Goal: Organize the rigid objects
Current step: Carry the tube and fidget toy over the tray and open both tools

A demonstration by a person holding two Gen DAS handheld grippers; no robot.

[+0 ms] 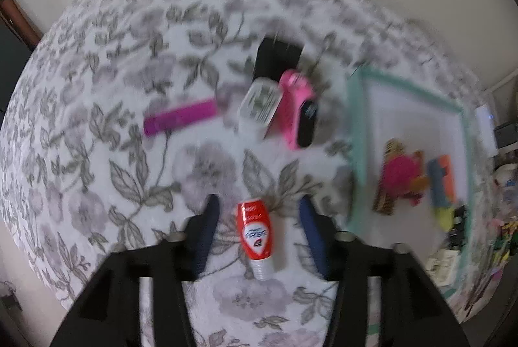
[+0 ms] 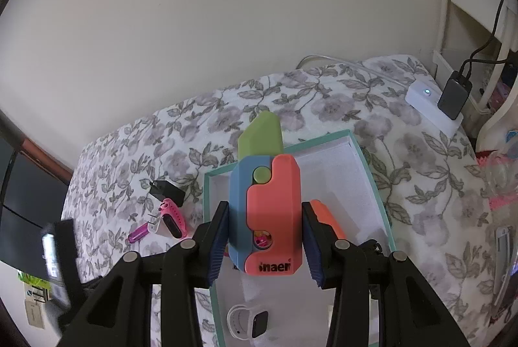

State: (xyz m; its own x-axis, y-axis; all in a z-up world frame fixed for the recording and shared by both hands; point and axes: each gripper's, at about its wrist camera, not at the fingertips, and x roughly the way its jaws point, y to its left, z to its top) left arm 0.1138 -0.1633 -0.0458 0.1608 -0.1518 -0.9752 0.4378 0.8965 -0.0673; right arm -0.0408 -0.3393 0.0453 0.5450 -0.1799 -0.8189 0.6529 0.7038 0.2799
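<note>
My left tool (image 1: 257, 229) stands open over the flowered bedspread (image 1: 97, 107), its blue pads well clear on either side of a small red tube (image 1: 254, 233) that lies on the cloth with its white cap toward me. Only this view shows that tube. Beyond it lie a purple stick (image 1: 181, 117), a white plug (image 1: 259, 104), a pink band (image 1: 298, 110) with a black face, and a black charger (image 1: 278, 57) behind them, all blurred. To the right is the teal-rimmed box (image 1: 356, 127), and here I can see a pink and patterned clump (image 1: 398, 178) inside it that the other view hides. My right tool (image 2: 265, 237) is clamped on a toy knife (image 2: 265, 211), coral and blue in the handle with a green blade pointing away, held above the same box (image 2: 369, 172). That view alone shows a white band with a dark face (image 2: 247, 322) low in the box, an orange piece (image 2: 328, 217) behind the right pad, and a white hub (image 2: 430, 102) with a dark adapter (image 2: 453, 94) at the bed's far corner. It also catches the purple stick (image 2: 139, 233), pink band (image 2: 171, 217) and black charger (image 2: 166, 190) left of the box.
</note>
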